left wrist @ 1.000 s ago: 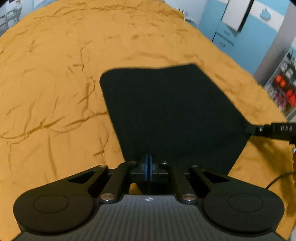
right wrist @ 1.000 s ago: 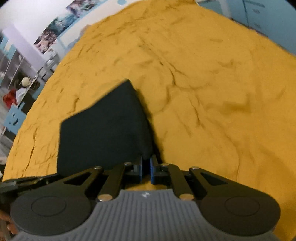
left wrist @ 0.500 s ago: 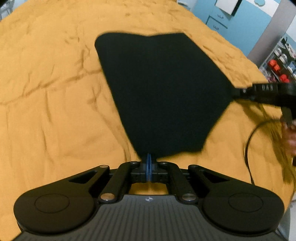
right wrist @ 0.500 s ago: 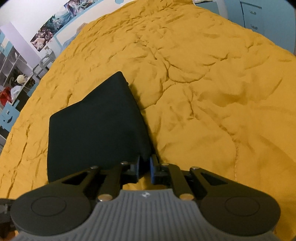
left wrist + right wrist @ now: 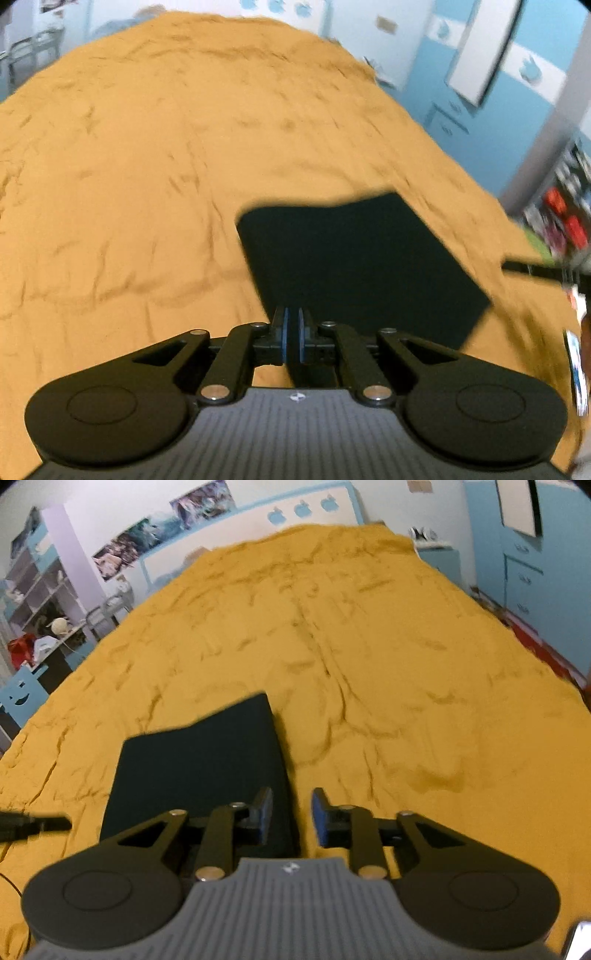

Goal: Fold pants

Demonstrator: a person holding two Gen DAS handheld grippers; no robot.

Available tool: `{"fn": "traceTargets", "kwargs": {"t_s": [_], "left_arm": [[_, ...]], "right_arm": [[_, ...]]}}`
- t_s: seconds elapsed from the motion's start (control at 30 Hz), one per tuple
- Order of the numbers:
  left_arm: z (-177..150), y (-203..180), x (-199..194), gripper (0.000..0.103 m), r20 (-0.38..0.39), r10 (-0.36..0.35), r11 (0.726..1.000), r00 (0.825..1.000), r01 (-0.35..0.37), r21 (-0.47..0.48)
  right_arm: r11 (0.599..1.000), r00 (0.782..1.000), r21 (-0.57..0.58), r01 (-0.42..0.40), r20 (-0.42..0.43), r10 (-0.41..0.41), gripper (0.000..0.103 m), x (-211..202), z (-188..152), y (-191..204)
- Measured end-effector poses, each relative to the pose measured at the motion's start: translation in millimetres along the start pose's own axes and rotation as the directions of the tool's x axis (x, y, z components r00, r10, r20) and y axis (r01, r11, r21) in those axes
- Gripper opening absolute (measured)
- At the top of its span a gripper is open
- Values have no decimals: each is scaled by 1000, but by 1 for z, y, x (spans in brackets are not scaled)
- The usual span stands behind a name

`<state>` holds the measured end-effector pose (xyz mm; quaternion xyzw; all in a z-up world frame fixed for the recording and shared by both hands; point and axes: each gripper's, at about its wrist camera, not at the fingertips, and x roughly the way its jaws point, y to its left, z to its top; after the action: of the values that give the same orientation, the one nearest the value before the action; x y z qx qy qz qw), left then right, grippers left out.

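Observation:
The dark folded pants point(image 5: 362, 266) lie flat on the orange bedspread point(image 5: 147, 184). My left gripper point(image 5: 292, 317) hovers over their near left edge. Its blue pads leave only a thin slit, shut, and the cloth under them shows through. In the right wrist view the pants point(image 5: 199, 768) lie left of centre. My right gripper point(image 5: 291, 808) hangs above their right edge. Its jaws stand clearly apart and are closing slightly, with nothing pressed between them. The left gripper point(image 5: 66, 821) sits just clear of the pants' left edge. The blurred right gripper point(image 5: 506, 266) is off their right edge.
The bedspread point(image 5: 406, 701) stretches far ahead, wrinkled. Blue cabinets point(image 5: 524, 576) and a nightstand point(image 5: 439, 559) stand to the right of the bed, and open shelves point(image 5: 40, 590) to the left. A rack with red items point(image 5: 565, 218) is at the right of the left wrist view.
Both grippers have lifted and tilted up. The right jaws opened and let go of the pants' corner. The left gripper came off its corner, and the pants now lie flat.

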<state>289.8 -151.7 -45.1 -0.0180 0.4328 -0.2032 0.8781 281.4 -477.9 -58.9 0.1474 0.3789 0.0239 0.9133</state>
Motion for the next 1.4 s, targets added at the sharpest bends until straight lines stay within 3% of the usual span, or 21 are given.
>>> {"fn": "traceTargets", "kwargs": {"t_s": [0.13,0.37,0.57,0.73,0.83,0.9,0.97,1.03,1.07,1.13,1.23,1.4], "left_arm": [[26,4,31,4,21,9,1000,1000,-8,-29],[37,15,95,4,10,83,995,996,-83,-51],[34,35,118,4,-2,143,987,990,-143,-71],[34,55,123,5,-13,208,970,978,-208,-124],[35,70,108,6,-12,164,964,986,-163,-211],[33,72,91,17,4,149,963,989,-144,-227],[32,73,75,34,17,120,962,993,-112,-249],[29,73,61,46,36,89,960,995,-76,-270],[27,72,55,55,45,64,957,997,-48,-285],[24,71,51,63,30,-1,949,1000,10,-314],[19,72,62,66,-29,-98,929,995,81,-362],[7,83,92,67,-104,-177,881,979,110,-461]], "right_arm": [[1000,1000,-15,-12,-4,12,4,31,15,8],[1000,999,-28,0,-41,-1,0,98,24,11],[999,995,14,29,-101,-27,0,141,14,-2],[998,996,58,19,-93,-13,0,144,12,-10],[997,998,76,23,-63,-19,2,128,18,-12],[994,999,114,0,-45,5,13,113,23,-18],[985,999,167,-36,-33,42,38,100,25,-26],[970,995,228,-81,-38,92,41,91,25,-35],[955,991,275,-112,-43,129,44,89,24,-40],[910,975,373,-178,-55,214,51,89,19,-50],[866,952,446,-226,-87,294,60,94,8,-53],[805,927,540,-246,-113,358,60,115,-6,-64]]}}
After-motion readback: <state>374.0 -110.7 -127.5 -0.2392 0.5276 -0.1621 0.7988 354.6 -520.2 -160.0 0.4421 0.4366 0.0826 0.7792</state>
